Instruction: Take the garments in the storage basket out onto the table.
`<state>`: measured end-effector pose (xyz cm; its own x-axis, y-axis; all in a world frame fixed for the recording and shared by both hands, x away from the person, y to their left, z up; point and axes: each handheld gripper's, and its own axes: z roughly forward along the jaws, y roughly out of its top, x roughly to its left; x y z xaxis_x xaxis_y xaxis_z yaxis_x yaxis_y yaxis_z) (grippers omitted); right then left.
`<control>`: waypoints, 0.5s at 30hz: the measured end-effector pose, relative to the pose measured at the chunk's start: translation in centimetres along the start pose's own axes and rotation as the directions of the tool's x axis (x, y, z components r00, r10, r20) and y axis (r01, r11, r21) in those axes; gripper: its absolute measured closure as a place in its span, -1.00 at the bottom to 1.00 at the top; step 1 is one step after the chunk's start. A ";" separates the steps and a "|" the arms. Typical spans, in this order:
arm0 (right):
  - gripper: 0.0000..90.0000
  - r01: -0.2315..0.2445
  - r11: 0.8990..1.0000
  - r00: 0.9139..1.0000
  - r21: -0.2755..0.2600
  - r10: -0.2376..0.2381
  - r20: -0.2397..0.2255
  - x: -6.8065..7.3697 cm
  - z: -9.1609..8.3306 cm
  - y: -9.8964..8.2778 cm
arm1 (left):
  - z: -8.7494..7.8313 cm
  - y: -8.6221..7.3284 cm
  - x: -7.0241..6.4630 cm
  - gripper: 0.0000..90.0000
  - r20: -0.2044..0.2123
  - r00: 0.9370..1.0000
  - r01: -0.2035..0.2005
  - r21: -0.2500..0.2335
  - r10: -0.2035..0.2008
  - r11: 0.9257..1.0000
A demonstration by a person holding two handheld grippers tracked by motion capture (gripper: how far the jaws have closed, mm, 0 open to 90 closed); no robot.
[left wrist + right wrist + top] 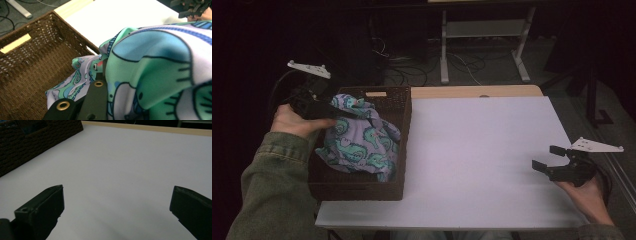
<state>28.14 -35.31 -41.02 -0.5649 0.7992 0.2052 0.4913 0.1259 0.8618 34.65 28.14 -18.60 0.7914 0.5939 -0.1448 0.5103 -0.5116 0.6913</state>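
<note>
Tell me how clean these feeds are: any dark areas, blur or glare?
High view: dim, black surround, white table evenly lit, no glare. Left gripper view: patterned cloth close and soft, wicker basket sharper. Right gripper view: right gripper jaws blurred, tabletop shaded near them.

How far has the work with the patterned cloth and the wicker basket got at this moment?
Done: the left tool is shut on the patterned cloth. In hand: the cloth hangs bunched from it, its lower folds within the wicker basket. Left: probably bringing it out onto the white table, where the right tool waits, open, holding nothing.
</note>
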 end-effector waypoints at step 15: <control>-1.00 -0.003 1.000 1.000 0.003 0.003 -0.005 0.0 0.0 0.0 | -2.8 2.7 -0.3 0.84 -0.034 0.999 -0.017 -0.030 0.016 0.999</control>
<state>28.13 -35.30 -41.04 -0.5666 0.7968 0.2099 0.4947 0.1253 0.8600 34.88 28.35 -14.67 0.7876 0.6064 -0.1095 0.4864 -0.5027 0.7147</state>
